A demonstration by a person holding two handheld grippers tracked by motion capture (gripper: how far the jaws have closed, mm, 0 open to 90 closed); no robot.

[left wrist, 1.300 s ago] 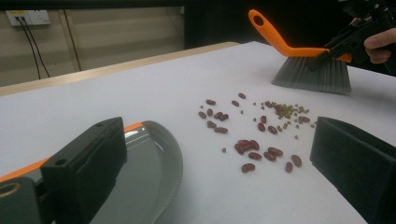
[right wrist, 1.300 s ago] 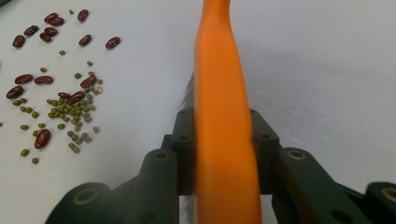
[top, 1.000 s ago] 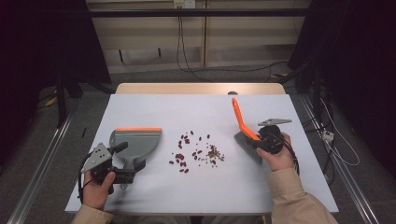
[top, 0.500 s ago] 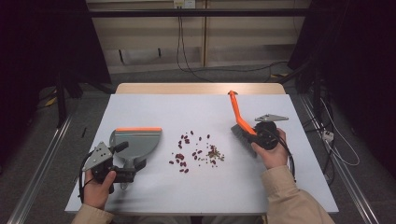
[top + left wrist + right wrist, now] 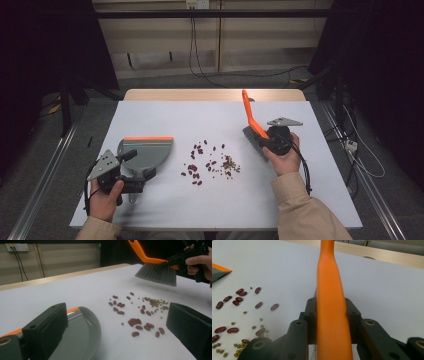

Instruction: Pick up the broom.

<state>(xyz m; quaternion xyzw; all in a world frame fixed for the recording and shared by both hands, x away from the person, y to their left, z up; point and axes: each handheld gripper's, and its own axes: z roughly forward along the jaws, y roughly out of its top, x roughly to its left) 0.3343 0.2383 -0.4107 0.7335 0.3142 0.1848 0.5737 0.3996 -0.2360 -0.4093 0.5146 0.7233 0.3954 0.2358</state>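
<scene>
Your brush is clamped in the right gripper: in the right gripper view the two black jaws sit tight against either side of the orange handle, which runs up between them toward the far edge of the counter. In the high view the handle tilts up and away from you while the grey bristles point down toward the counter, just right of the spill; the left gripper view shows the bristles lifted clear of the surface, with their shadow beneath.

The spill lies in the middle of the counter: dark red kidney beans scattered loosely, and a tighter patch of small green beans on the side nearer the brush. In the left gripper view the red ones spread across the centre with the green ones behind them.

To the left of the beans, well apart from them, the grey dustpan rests flat on the counter, its orange lip on the far side. Your left gripper sits at the pan's near end by its handle. In the left gripper view its jaws stand wide, the pan's rim beside the left one, but I cannot tell from these views whether they press on the handle
</scene>
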